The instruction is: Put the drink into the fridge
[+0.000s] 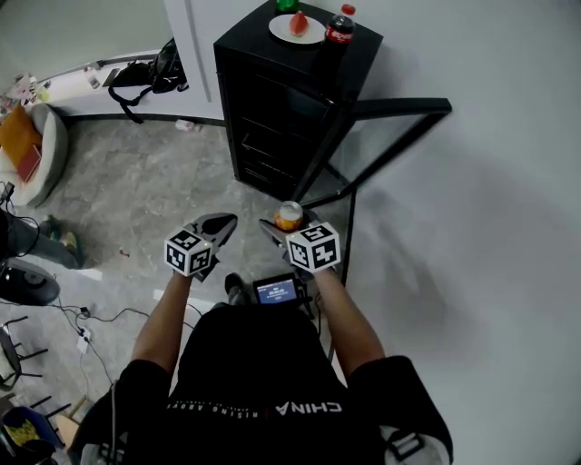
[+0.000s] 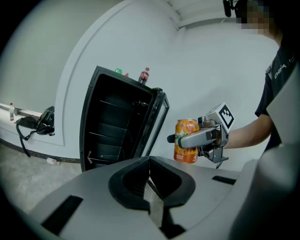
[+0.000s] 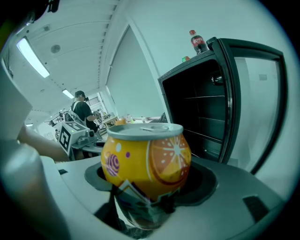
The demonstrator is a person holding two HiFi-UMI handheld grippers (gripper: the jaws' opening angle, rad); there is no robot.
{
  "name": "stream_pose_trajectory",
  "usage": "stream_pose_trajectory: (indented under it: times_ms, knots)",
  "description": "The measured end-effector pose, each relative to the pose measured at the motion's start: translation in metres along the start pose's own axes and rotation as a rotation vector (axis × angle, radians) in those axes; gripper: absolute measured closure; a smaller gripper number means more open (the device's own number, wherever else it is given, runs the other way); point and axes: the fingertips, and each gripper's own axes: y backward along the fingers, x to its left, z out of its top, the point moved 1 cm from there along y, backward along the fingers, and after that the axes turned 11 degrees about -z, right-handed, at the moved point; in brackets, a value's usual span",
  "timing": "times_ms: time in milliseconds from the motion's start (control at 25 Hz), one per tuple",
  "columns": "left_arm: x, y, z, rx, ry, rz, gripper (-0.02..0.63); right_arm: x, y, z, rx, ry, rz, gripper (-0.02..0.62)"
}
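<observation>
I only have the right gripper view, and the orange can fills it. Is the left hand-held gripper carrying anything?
Observer: No, the left hand-held gripper has its jaws together with nothing between them.
Operator: Where on the can am I gripping?
Observer: The right hand-held gripper clamps the can around its middle, upright.
Operator: What shares the fridge top with the cola bottle?
Observer: A white plate holding a red item, beside the bottle.
</observation>
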Motion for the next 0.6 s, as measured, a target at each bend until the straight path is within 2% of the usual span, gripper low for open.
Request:
stream_pose_trajectory:
  times_ms: [280, 600]
  knots:
    - [0.032, 0.015, 0.001, 0.028, -0.004, -0.070, 0.594, 0.009, -0.017, 0.017, -0.035, -0.061, -0.071, 0.247]
    - [0.054, -0.015, 0.009, 0.038, 0.009, -0.094, 0.595, -0.009, -0.043, 0.025, -0.018, -0.077, -0.083, 0.247]
